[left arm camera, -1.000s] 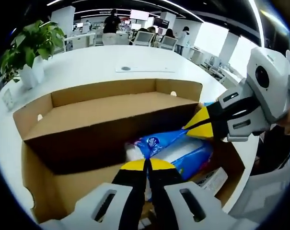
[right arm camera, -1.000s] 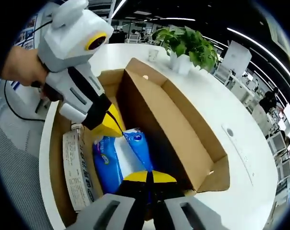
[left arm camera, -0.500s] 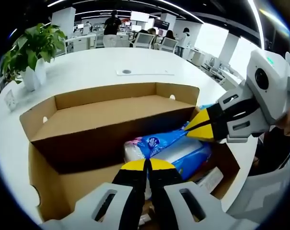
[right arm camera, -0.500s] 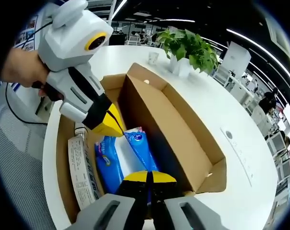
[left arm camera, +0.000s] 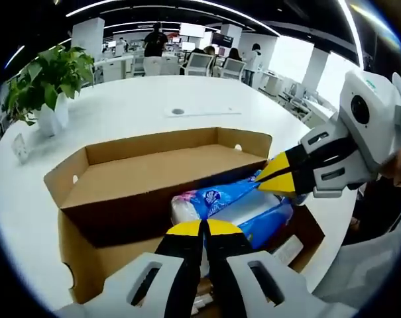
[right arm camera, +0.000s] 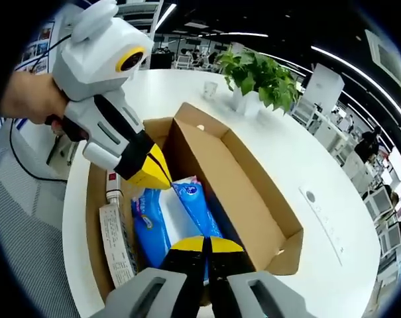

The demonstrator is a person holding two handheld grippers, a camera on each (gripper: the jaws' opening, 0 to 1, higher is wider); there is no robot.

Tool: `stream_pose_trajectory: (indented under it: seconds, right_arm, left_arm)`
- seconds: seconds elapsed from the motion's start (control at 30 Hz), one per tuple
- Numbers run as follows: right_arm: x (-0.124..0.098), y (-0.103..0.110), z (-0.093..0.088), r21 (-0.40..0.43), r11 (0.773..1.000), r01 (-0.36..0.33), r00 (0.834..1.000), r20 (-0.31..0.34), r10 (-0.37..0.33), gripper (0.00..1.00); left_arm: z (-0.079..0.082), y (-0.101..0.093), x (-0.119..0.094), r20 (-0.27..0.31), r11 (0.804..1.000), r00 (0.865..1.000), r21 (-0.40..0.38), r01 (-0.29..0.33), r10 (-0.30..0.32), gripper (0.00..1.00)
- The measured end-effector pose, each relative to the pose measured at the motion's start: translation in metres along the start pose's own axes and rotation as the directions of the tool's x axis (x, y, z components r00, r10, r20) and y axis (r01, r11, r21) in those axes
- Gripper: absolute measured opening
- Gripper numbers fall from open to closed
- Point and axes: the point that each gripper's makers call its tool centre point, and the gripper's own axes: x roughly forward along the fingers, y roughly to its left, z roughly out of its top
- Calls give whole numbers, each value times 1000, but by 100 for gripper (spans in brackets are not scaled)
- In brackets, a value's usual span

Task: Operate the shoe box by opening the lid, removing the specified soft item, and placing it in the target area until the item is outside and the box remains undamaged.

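Open brown cardboard shoe box (left arm camera: pixel 154 179) on white table (left arm camera: pixel 120 106). Both grippers, left (left arm camera: pixel 203 228) and right (right arm camera: pixel 203 244), clamp blue-and-white plastic tissue pack (right arm camera: pixel 177 215).

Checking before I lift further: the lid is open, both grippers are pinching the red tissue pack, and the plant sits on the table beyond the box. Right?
One thing is off: the tissue pack is blue and white, not red, as the right gripper view shows. The rest holds: the box has its lid open, the left gripper and right gripper are both shut on the pack, and the plant sits on the table beyond.
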Motion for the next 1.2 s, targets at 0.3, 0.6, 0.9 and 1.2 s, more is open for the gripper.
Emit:
stream_pose_trajectory:
  seconds: [0.3,0.6,0.9,1.2]
  right_arm:
    - [-11,-3,13,-15,1000,10,1000,17,-10,0]
    - [-28,-7,27,-32,999,34,999,44,-33,0]
    - [-44,-11,39,-44,997,55,996,69,-52,0]
    - [-60,-17,42,-41,997,69,994,86,-65,0]
  left_arm:
    - [12,-2,-12,19,1000,1000,11,2,-2,0]
    - [24,-9,-27,42,1000,999,17,13,-14,0]
    - [34,-15,-38,55,999,998,40,22,-24,0]
    - [47,-24,-45,66,998,997,53,38,-41,0]
